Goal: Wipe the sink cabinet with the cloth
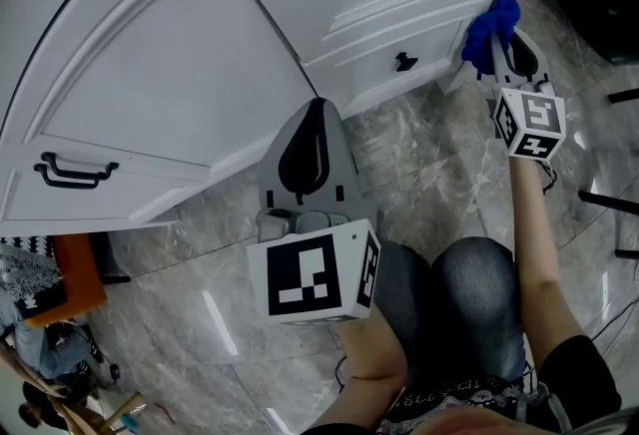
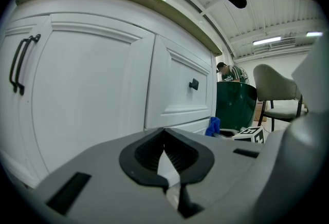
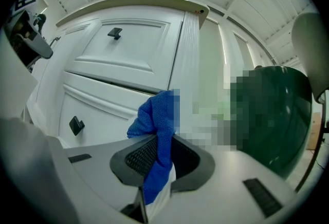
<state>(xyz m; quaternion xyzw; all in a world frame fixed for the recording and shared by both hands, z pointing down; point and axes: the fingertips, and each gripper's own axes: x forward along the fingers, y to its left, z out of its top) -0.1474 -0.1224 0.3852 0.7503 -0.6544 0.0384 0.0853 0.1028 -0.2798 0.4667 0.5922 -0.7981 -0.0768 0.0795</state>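
- The right gripper (image 3: 159, 153) has its jaws pinched on the blue cloth (image 3: 157, 120). The cloth runs up between the black pads and bunches above their tips.
- In the head view the right gripper (image 1: 496, 44) presses the cloth (image 1: 491, 22) against the right front corner of the sink cabinet (image 1: 200, 44), just beside the lower drawer's right end.
- The left gripper (image 2: 164, 153) has its jaws pressed together with nothing between them. In the head view the left gripper (image 1: 319, 109) points at the bottom edge of the cabinet, near where the door (image 1: 150, 74) meets the drawers, well apart from the cloth.
- Both drawers sit shut, each with a black knob (image 1: 405, 62), so their insides are hidden.
- The door carries a black bar handle (image 1: 72, 171).
- A dark green bin (image 2: 235, 105) stands beyond the cabinet's right end. Its inside cannot be seen.
- The marble floor (image 1: 419, 164) lies under everything.
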